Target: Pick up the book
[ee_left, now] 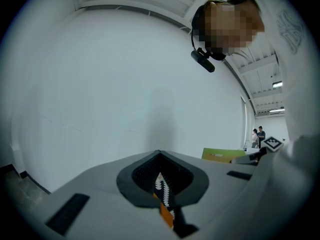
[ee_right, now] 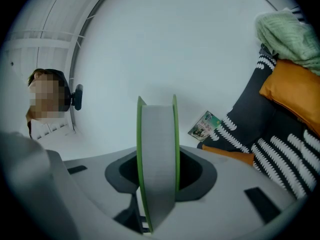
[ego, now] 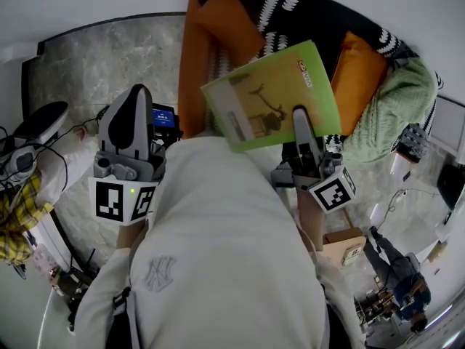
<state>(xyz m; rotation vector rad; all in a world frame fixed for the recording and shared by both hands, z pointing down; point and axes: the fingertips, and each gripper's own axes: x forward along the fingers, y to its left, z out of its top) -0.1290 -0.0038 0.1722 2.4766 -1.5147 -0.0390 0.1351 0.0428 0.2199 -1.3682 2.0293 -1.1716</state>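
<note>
The book has a bright green cover with a dark drawing, and it is held up in front of the person's white-shirted chest. My right gripper is shut on its lower edge. In the right gripper view the book stands edge-on between the jaws, grey page block between green covers. My left gripper hangs at the left, away from the book, with its jaws together and nothing in them. The left gripper view shows that gripper pointing at a white wall, with the book off to the right.
A sofa with orange cushions, a black-and-white patterned throw and a green knitted blanket lies ahead. A small picture book rests by the throw. Cables and gear lie on the marble floor at left. Two people stand far off.
</note>
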